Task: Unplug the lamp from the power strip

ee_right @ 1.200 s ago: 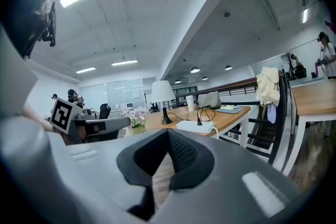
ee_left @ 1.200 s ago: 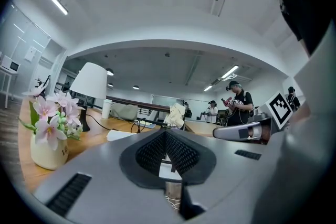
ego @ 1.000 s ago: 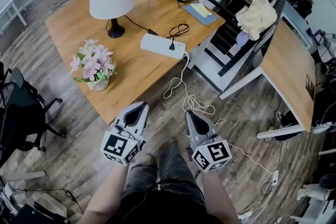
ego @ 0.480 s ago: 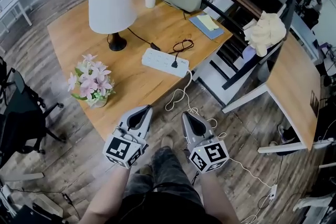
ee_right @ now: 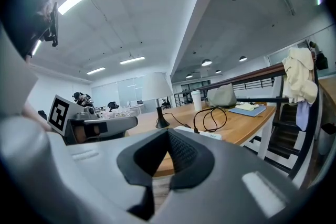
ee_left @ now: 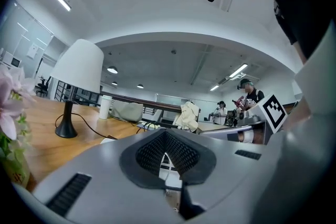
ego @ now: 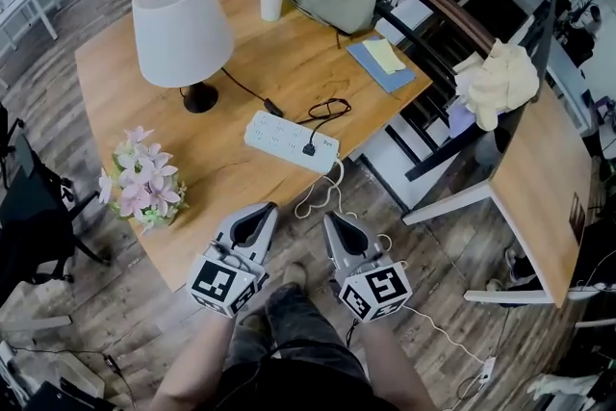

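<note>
Before the power strip [ego: 284, 138], the left hand-held gripper [ego: 264, 208] and the right hand-held gripper [ego: 330, 218] hang closed, empty.

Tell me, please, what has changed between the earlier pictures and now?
The left gripper and right gripper moved forward toward the near edge of the table and the power strip. Nothing was taken hold of or let go; both stay shut, empty. The black plug remains in the strip; the lamp is unmoved.

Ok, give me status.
Left gripper and right gripper shut, empty, by the table edge. Black plug seated in power strip. Approach looks clear.
</note>
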A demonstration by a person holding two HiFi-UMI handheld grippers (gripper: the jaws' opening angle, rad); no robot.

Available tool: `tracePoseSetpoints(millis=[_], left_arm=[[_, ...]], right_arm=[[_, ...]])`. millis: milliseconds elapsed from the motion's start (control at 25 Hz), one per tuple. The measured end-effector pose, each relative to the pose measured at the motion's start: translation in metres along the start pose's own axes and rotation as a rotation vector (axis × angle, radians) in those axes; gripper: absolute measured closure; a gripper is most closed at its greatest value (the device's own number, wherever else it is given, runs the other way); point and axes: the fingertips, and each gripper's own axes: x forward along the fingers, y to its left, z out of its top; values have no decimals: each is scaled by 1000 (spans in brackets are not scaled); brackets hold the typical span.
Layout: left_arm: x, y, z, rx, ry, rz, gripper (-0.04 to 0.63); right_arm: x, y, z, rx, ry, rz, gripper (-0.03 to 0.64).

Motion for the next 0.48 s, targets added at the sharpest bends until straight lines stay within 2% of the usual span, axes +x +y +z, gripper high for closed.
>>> tracePoseSetpoints(millis=[480], left_arm=[[59,13,-10,-13,23,39,598]], right_arm=[[42,-41,1,-24,50,88,609]])
